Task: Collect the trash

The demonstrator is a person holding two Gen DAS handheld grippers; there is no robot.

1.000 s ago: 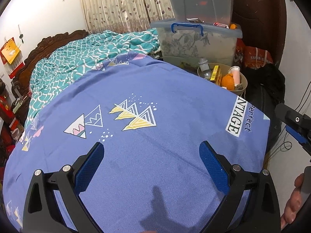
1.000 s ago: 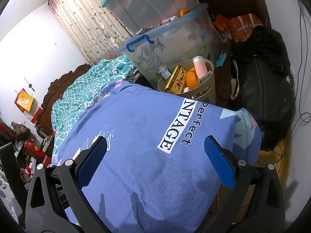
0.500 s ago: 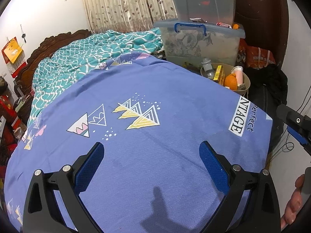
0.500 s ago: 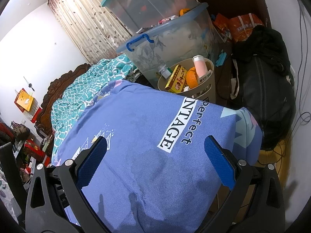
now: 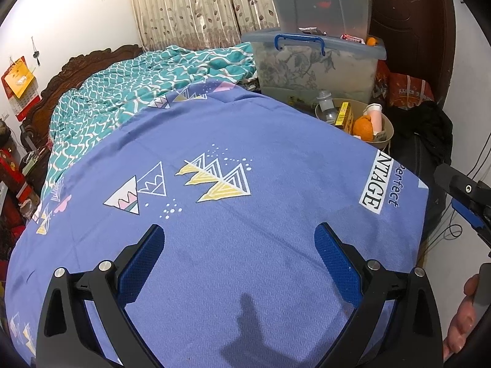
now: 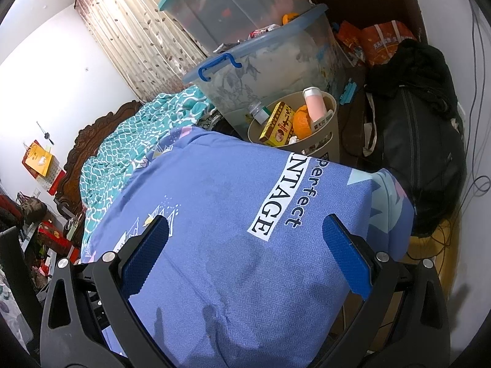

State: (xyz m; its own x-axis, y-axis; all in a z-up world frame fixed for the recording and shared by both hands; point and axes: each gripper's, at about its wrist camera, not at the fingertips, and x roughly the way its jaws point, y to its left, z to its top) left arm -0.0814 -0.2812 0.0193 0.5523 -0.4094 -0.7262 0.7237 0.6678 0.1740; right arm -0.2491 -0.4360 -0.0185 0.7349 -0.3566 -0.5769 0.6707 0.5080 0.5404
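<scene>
A beige trash bin (image 6: 325, 141) stands beside the bed's far corner, also in the left wrist view (image 5: 387, 125). It holds a yellow box (image 6: 276, 125), an orange (image 6: 300, 121), a pink tube (image 6: 314, 104) and a small bottle (image 6: 257, 112). My left gripper (image 5: 239, 254) is open and empty above the blue bedsheet (image 5: 214, 214). My right gripper (image 6: 245, 245) is open and empty above the sheet near the "Perfect VINTAGE" print (image 6: 279, 202). I see no loose trash on the sheet.
Two stacked clear storage boxes (image 6: 260, 58) stand behind the bin. A black bag (image 6: 417, 141) lies right of the bin, with cables by the wall. A teal quilt (image 5: 138, 92) covers the bed's far part. The right gripper's tip (image 5: 466, 196) shows at the left view's right edge.
The left gripper's view has shifted slightly, so the bed and the bin sit lower in its frame. The right gripper has barely moved. Both stay open.
</scene>
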